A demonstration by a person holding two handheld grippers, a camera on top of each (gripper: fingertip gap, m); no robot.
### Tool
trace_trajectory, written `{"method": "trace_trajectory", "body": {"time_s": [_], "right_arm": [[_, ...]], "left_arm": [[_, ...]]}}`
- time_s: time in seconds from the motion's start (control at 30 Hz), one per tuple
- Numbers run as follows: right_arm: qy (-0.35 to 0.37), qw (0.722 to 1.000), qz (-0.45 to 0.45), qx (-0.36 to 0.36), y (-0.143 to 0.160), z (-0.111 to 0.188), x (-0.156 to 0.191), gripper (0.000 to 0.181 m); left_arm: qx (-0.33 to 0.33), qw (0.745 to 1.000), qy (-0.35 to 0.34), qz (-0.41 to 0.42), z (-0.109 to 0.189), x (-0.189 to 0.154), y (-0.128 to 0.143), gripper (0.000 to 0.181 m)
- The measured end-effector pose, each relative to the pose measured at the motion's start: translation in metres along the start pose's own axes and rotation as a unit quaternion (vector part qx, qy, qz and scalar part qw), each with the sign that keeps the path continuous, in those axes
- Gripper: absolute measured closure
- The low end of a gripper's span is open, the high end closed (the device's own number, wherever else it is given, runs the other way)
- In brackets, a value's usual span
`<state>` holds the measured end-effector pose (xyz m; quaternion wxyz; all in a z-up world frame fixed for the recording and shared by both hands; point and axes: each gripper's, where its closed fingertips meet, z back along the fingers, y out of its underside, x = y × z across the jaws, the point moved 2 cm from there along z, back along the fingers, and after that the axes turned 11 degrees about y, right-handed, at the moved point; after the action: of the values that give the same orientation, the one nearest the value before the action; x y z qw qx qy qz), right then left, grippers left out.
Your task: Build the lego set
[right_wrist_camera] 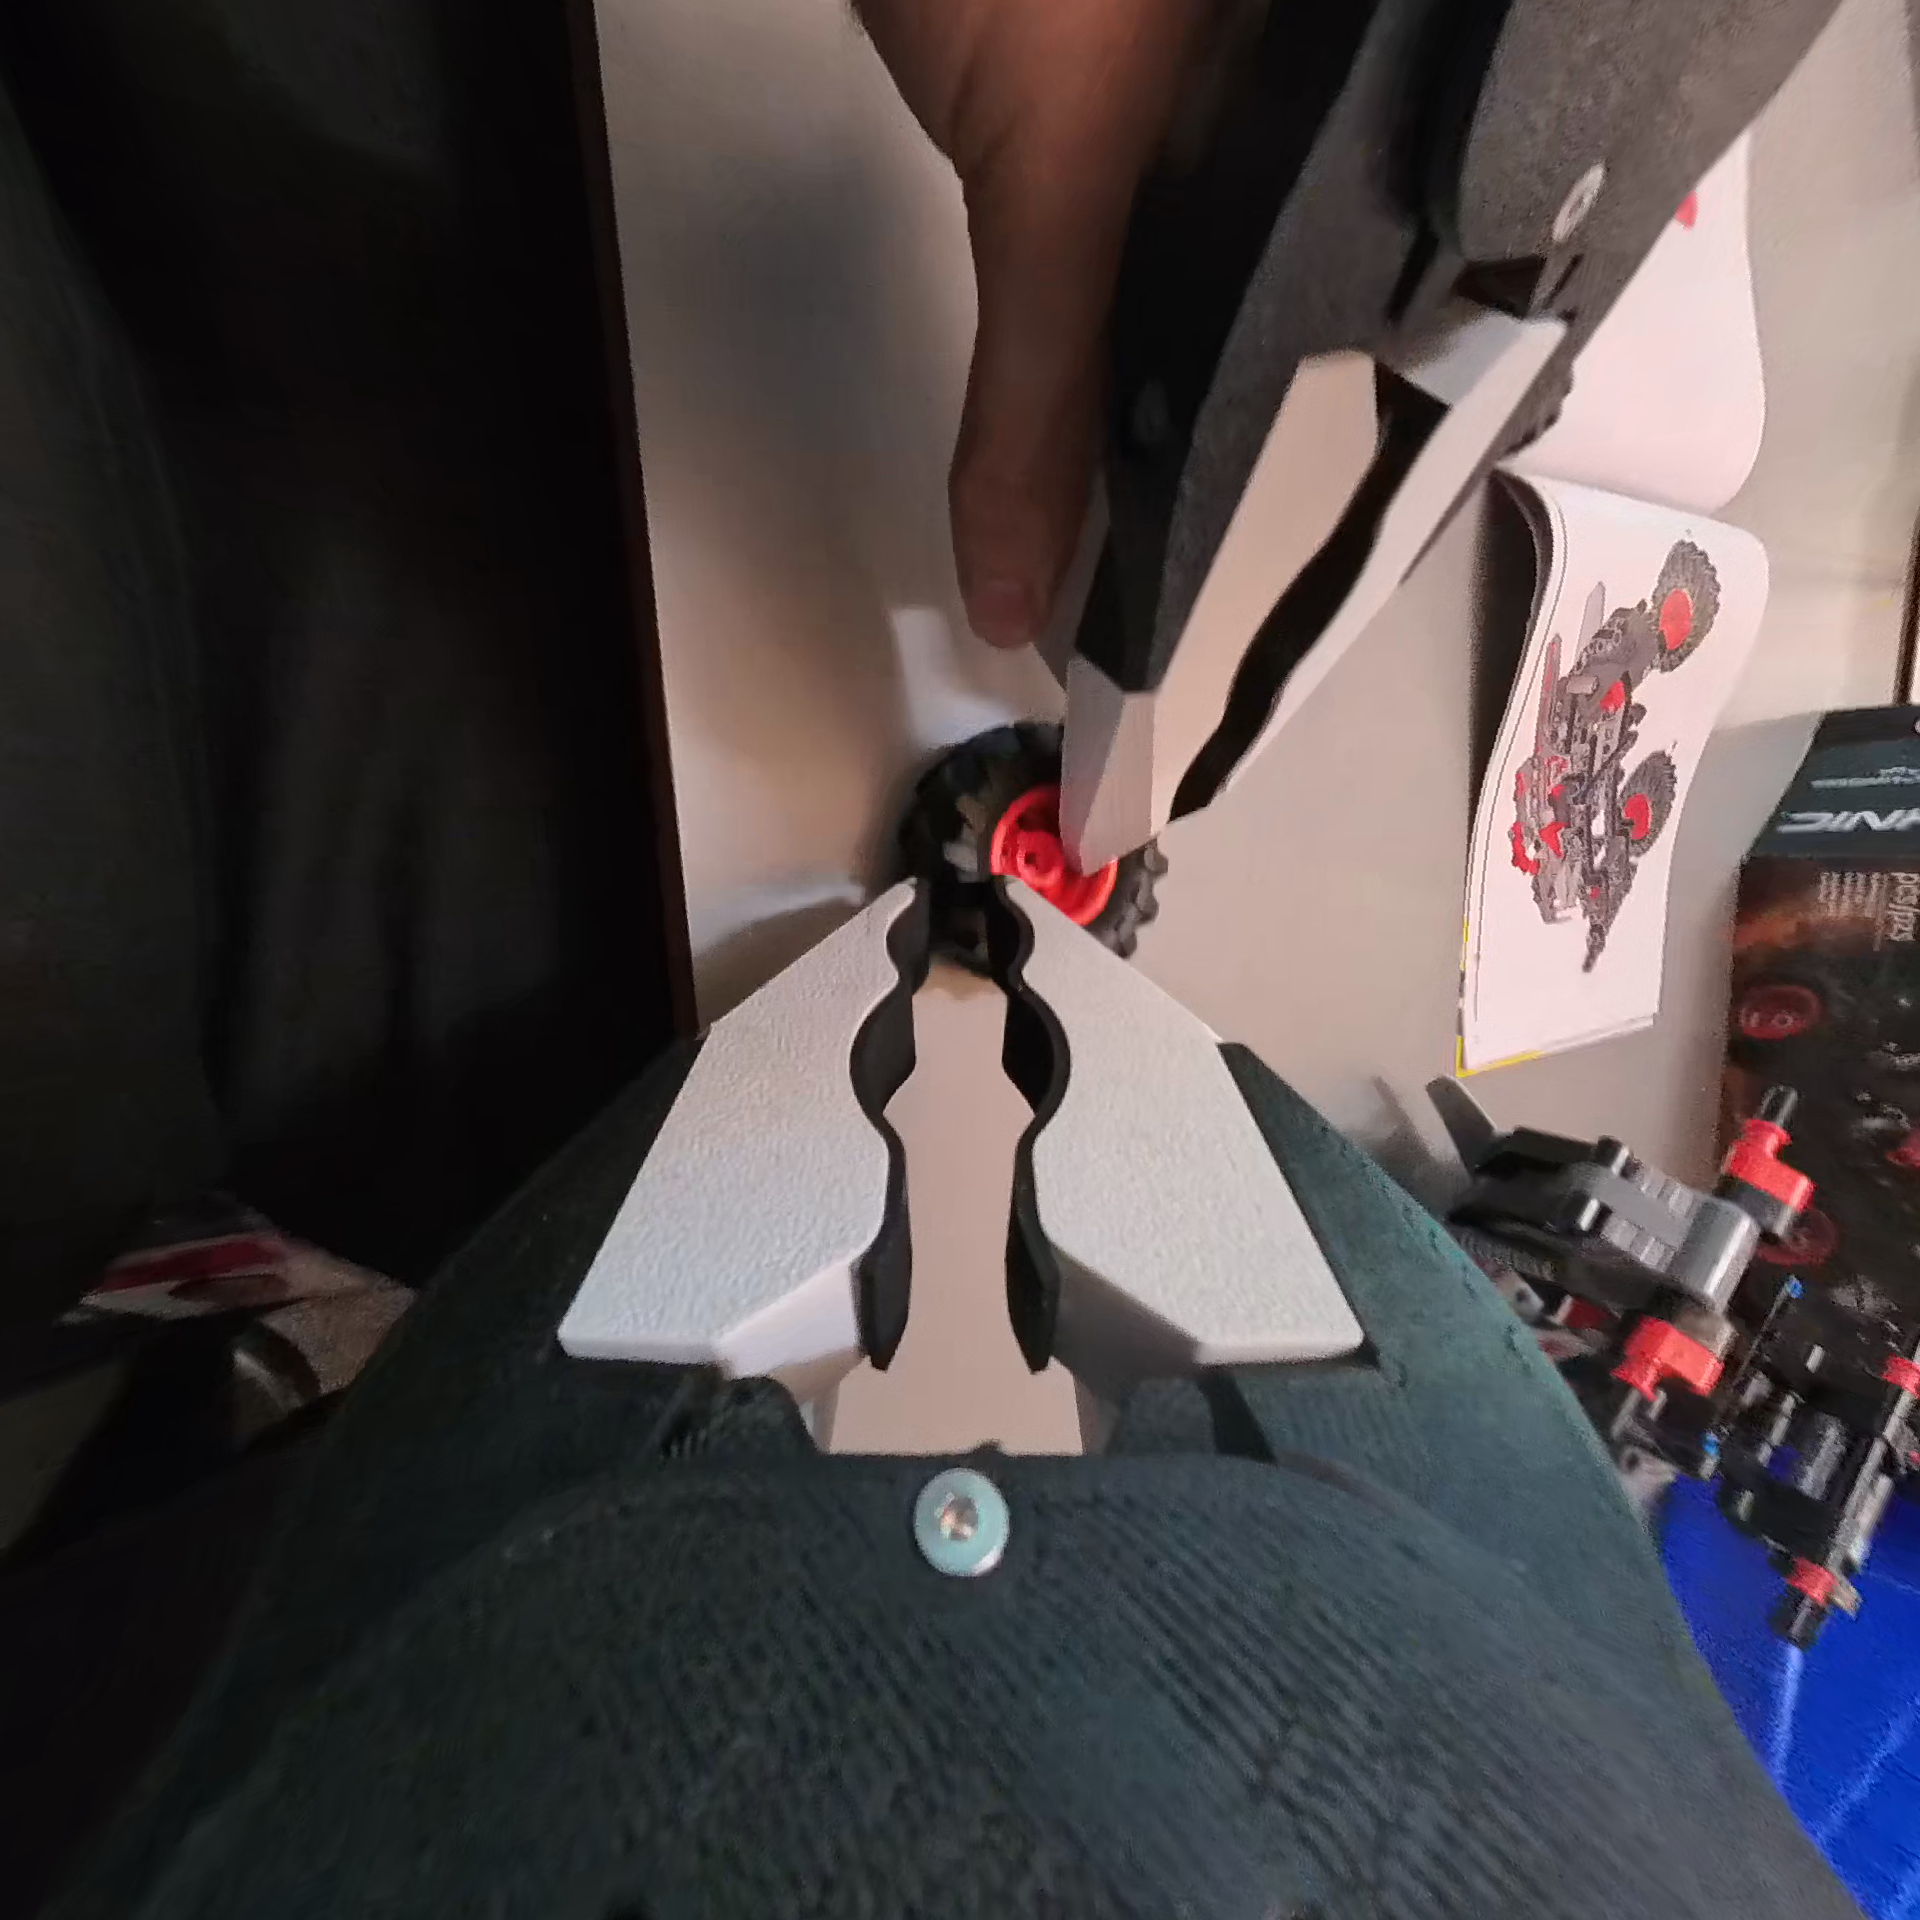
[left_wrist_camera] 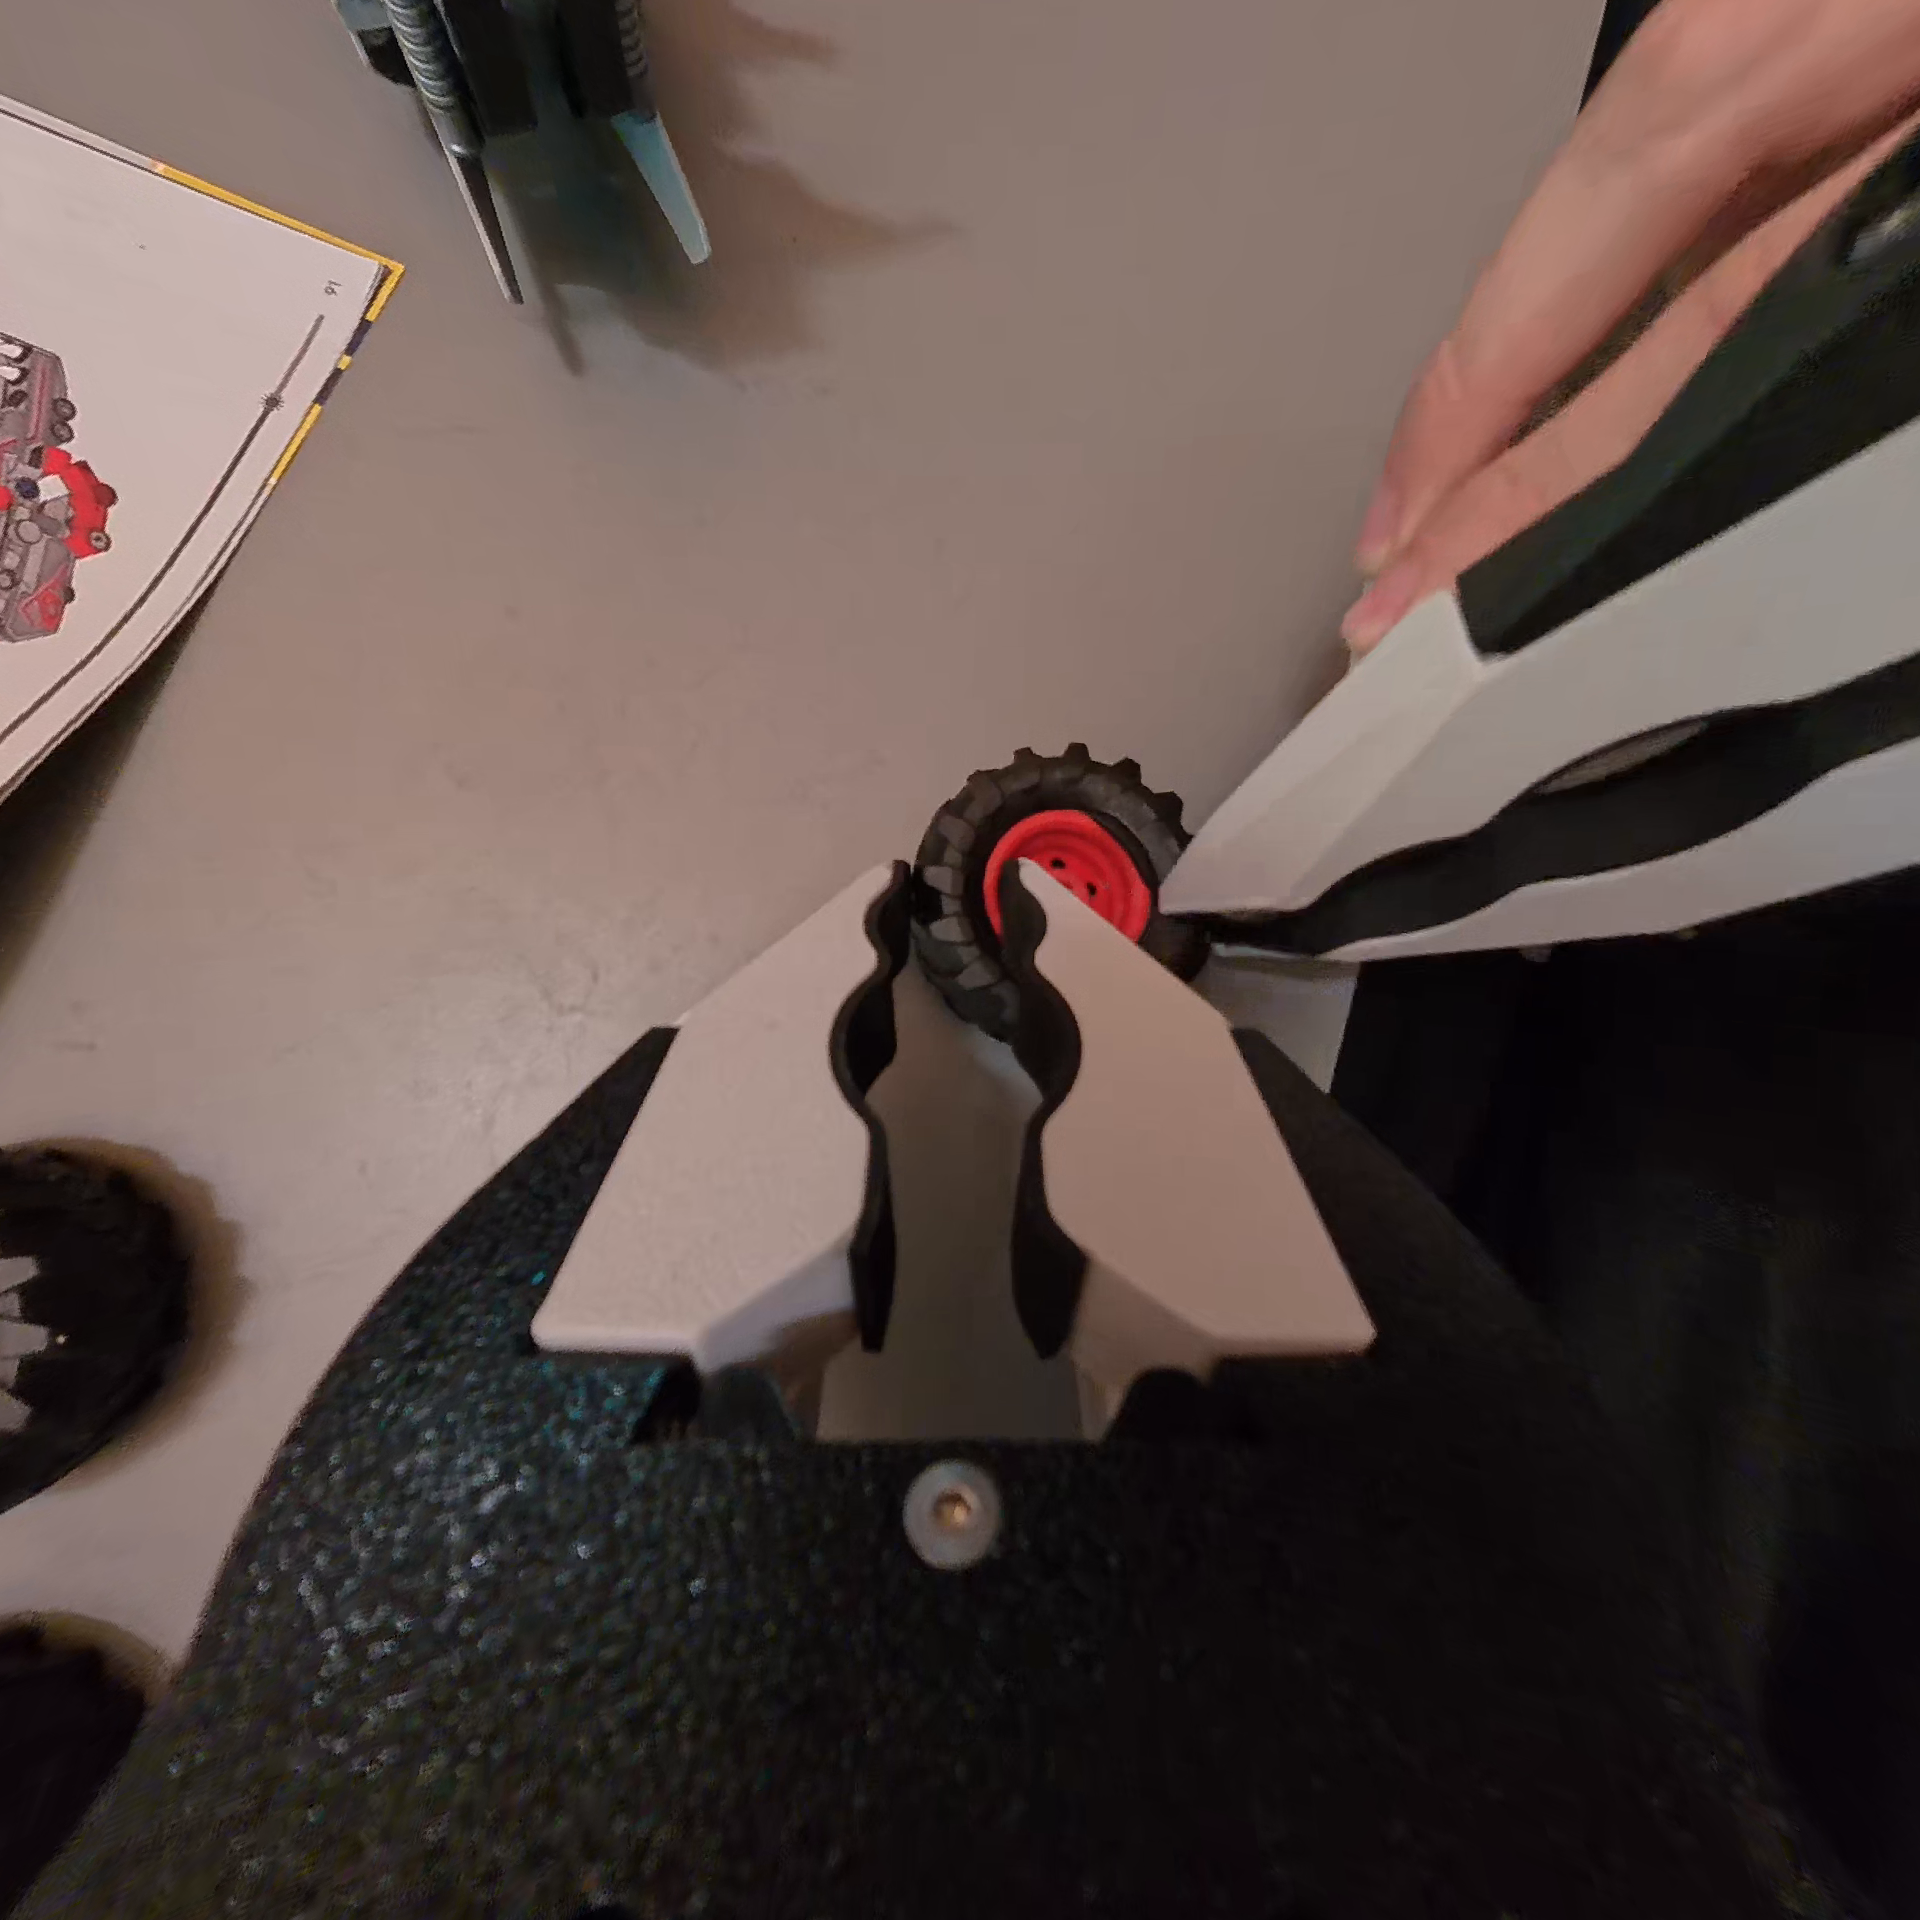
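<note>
Together, the left claw (left_wrist_camera: 961, 883) and right claw (right_wrist_camera: 956, 894) each pinch the knobby black rubber tyre (left_wrist_camera: 961, 951) of a red-hubbed wheel (left_wrist_camera: 1070, 868) at the grey desk (left_wrist_camera: 935, 499) edge. Nearby lie an instruction booklet (left_wrist_camera: 156, 436) and a half-built model (right_wrist_camera: 1683, 1340).

Wheel (left_wrist_camera: 1049, 894): lower tread hidden behind left gripper (left_wrist_camera: 961, 883) fingertips; contact with right gripper (right_wrist_camera: 961, 899) tips unclear (motion blur).
Left of left gripper: instruction booklet (left_wrist_camera: 156, 436) cut by frame edge; black tyre (left_wrist_camera: 73, 1309) blurred, cropped.
Right of right gripper: partly built model (right_wrist_camera: 1704, 1340) blurred, cropped.
</note>
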<state>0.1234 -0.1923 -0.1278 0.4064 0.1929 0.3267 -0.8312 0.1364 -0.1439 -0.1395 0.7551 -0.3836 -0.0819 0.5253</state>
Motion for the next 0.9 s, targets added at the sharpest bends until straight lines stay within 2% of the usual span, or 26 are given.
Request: {"method": "trace_trajectory", "body": {"time_s": [0.1, 0.13, 0.17, 0.2, 0.23, 0.3, 0.37, 0.4, 0.47, 0.57, 0.63, 0.8, 0.9], "right_arm": [[0.001, 0.998, 0.037, 0.041, 0.015, 0.003, -0.002, 0.181], [-0.036, 0.992, 0.062, 0.101, 0.035, 0.001, 0.007, 0.181], [0.012, 0.989, 0.080, 0.125, 0.047, -0.008, -0.003, 0.181], [0.020, 0.990, 0.108, 0.090, 0.044, -0.008, -0.002, 0.181], [-0.008, 0.994, 0.094, 0.048, 0.036, 0.000, 0.005, 0.181], [-0.023, 0.999, 0.036, -0.029, 0.011, 0.021, -0.004, 0.181], [0.019, 0.994, 0.025, -0.105, -0.009, 0.035, -0.027, 0.178], [0.031, 0.994, 0.033, -0.104, -0.008, 0.033, -0.035, 0.181], [0.006, 0.994, 0.068, -0.085, -0.002, 0.023, -0.034, 0.181], [-0.047, 0.990, 0.085, -0.106, -0.007, 0.010, -0.025, 0.181], [-0.074, 0.988, 0.109, -0.085, 0.001, 0.002, -0.022, 0.181], [-0.142, 0.980, 0.106, -0.088, 0.005, -0.001, -0.016, 0.181], [-0.166, 0.972, 0.151, -0.073, 0.009, 0.003, -0.014, 0.181]], "left_arm": [[-0.002, 1.000, -0.001, -0.003, 0.000, 0.000, 0.000, 0.167], [-0.001, 1.000, -0.002, -0.004, 0.000, 0.000, 0.000, 0.167], [0.000, 1.000, -0.003, -0.005, 0.000, 0.000, 0.000, 0.167], [0.001, 1.000, -0.006, -0.007, 0.000, 0.000, 0.000, 0.167], [-0.001, 1.000, -0.007, -0.009, 0.000, 0.000, 0.000, 0.167], [-0.010, 1.000, -0.003, -0.007, 0.000, 0.000, 0.000, 0.167], [-0.013, 1.000, 0.004, -0.004, 0.000, 0.000, 0.000, 0.167], [-0.010, 1.000, 0.005, -0.005, 0.000, 0.000, 0.000, 0.167], [-0.002, 1.000, 0.001, -0.009, 0.000, 0.000, 0.000, 0.167], [0.001, 1.000, -0.002, -0.010, 0.000, 0.000, 0.000, 0.167], [0.001, 1.000, 0.001, -0.009, 0.000, 0.000, 0.000, 0.167], [-0.002, 1.000, 0.004, -0.006, 0.000, 0.000, 0.000, 0.167], [-0.002, 1.000, 0.008, -0.003, 0.000, 0.000, 0.000, 0.167]]}}
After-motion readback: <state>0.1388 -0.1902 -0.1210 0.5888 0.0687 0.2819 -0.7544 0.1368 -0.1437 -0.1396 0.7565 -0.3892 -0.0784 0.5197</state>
